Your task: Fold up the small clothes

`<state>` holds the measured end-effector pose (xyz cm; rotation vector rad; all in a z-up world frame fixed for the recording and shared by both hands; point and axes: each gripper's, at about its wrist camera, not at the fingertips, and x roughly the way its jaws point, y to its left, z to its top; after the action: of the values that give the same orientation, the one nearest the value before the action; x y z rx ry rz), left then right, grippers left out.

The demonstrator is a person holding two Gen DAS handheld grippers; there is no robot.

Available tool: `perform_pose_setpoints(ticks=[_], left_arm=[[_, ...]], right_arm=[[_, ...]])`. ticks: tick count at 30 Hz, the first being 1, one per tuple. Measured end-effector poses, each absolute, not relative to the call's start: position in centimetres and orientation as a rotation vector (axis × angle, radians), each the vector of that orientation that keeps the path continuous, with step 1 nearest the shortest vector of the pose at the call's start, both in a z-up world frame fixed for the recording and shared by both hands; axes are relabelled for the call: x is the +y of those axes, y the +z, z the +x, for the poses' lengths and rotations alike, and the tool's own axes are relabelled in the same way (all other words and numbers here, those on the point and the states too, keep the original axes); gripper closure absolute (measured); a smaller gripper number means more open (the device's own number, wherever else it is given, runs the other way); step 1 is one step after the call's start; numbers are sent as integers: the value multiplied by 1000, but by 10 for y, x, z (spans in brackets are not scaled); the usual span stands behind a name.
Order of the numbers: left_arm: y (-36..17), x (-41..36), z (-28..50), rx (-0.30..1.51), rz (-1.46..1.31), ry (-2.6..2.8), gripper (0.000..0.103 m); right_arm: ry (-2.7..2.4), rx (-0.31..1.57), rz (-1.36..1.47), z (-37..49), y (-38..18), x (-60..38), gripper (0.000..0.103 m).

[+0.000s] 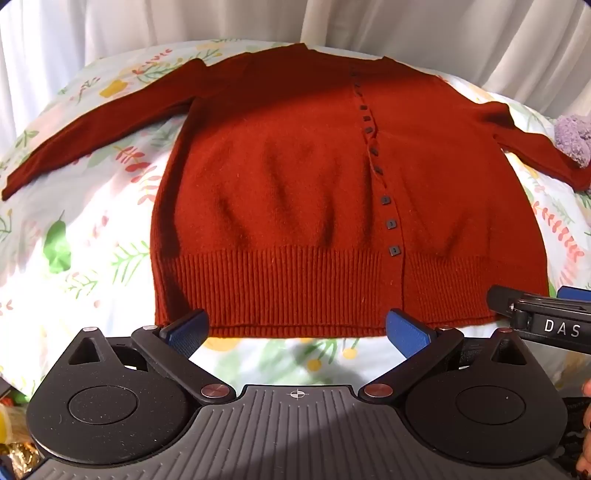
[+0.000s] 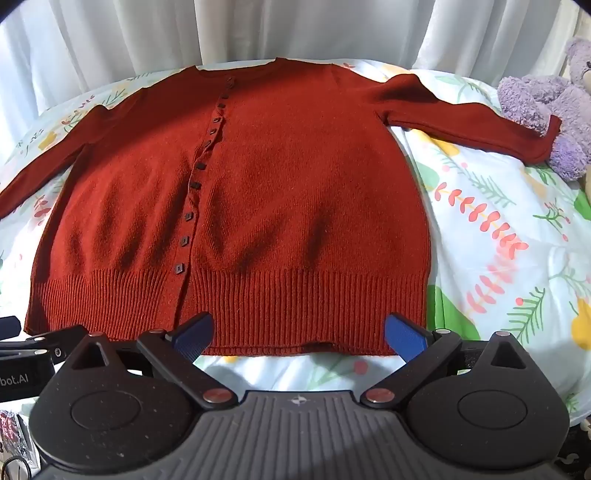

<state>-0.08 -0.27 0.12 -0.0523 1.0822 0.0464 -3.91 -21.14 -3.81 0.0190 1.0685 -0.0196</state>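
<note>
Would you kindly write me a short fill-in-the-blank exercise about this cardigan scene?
1. The red cardigan lies flat with both sleeves spread ____.
2. The left gripper and the right gripper are both ____, holding nothing.
3. The cuff of one sleeve touches a ____ plush toy.
4. The buttons down the front are ____ in shape.

Missing words: outward; open; purple; square

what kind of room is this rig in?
Likely a bedroom: the red cardigan lies spread on a floral bedsheet, a purple plush toy sits by its sleeve, and white curtains hang behind.
</note>
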Motion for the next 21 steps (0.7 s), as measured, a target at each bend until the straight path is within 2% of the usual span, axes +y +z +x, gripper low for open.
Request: perform_pose_setpoints(ticks=[21], left_arm=[[-2,-3,1,1114,-80,30,0]], right_arm=[[-11,1071,20,-39,-40,-214,4]])
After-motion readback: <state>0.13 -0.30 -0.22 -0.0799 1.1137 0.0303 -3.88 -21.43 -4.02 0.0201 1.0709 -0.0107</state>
